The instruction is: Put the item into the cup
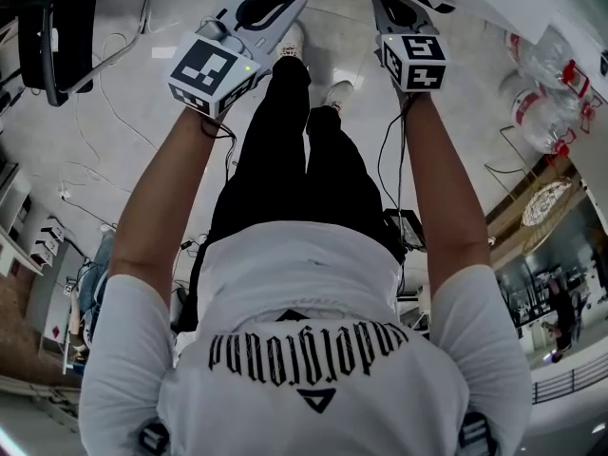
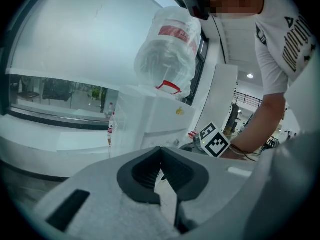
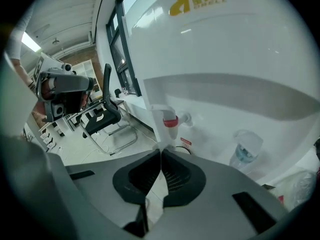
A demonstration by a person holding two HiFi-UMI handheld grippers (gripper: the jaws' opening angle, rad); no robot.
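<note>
Fingers (image 2: pixel 145 173) first: touching tip to tip on the left gripper (image 2: pixel 160 150), squeezing nothing. Doing the same on the right gripper (image 3: pixel 161 149), pressing together with nothing in between. Pointing the left gripper at a white water machine (image 2: pixel 150 121) with a big upside-down water jug (image 2: pixel 167 54) sitting on top. Showing the right gripper's marker cube (image 2: pixel 215 140) low and to the right of that machine. Pointing the right gripper at a little tap (image 3: pixel 170 119) with a red band, sticking out of a white machine front. Showing a small bottle (image 3: pixel 245 151) down to the right of the tap and a black chair (image 3: pixel 102 115) off to the left. Holding both grippers up and out in the head view, above black trousers (image 1: pixel 285 160), white shoes (image 1: pixel 337 93) and a pale floor (image 1: pixel 85 160) with wires (image 1: pixel 114 101). Not showing the item or the cup in any view, so no telling where.
</note>
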